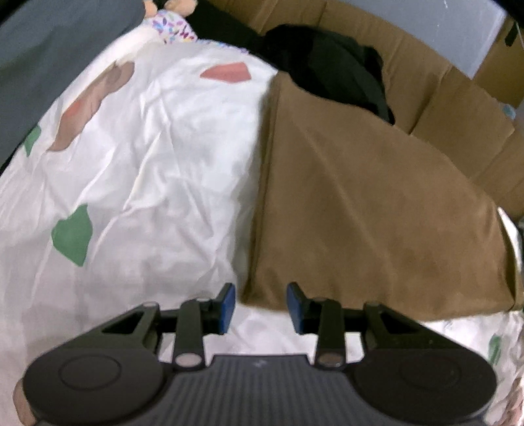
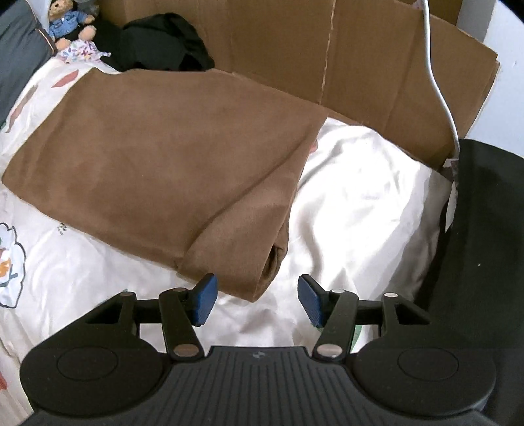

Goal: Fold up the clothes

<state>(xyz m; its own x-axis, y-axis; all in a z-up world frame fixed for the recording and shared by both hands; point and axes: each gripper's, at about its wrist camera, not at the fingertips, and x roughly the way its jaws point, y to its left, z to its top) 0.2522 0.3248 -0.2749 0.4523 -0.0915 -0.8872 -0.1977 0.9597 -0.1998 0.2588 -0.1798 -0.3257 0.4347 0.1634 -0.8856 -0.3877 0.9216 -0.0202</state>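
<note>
A brown garment [image 1: 376, 213] lies folded on a white patterned bedsheet [image 1: 147, 164]. In the left wrist view my left gripper [image 1: 261, 308] hovers open just above the garment's near left corner, its blue pads apart with nothing between them. In the right wrist view the same brown garment [image 2: 170, 157] spreads across the middle, with a rolled fold at its near right corner. My right gripper [image 2: 257, 301] stands open over that corner, its pads clear of the cloth. A black garment [image 2: 163, 42] lies bunched at the far end of the bed.
Flattened cardboard [image 2: 327, 59] stands behind the bed. A teddy bear [image 2: 70, 19] and a flowered cloth [image 2: 82, 50] sit at the far left. A white cable [image 2: 439, 85] hangs at the right beside a black surface [image 2: 475, 229]. A grey pillow [image 1: 42, 49] lies far left.
</note>
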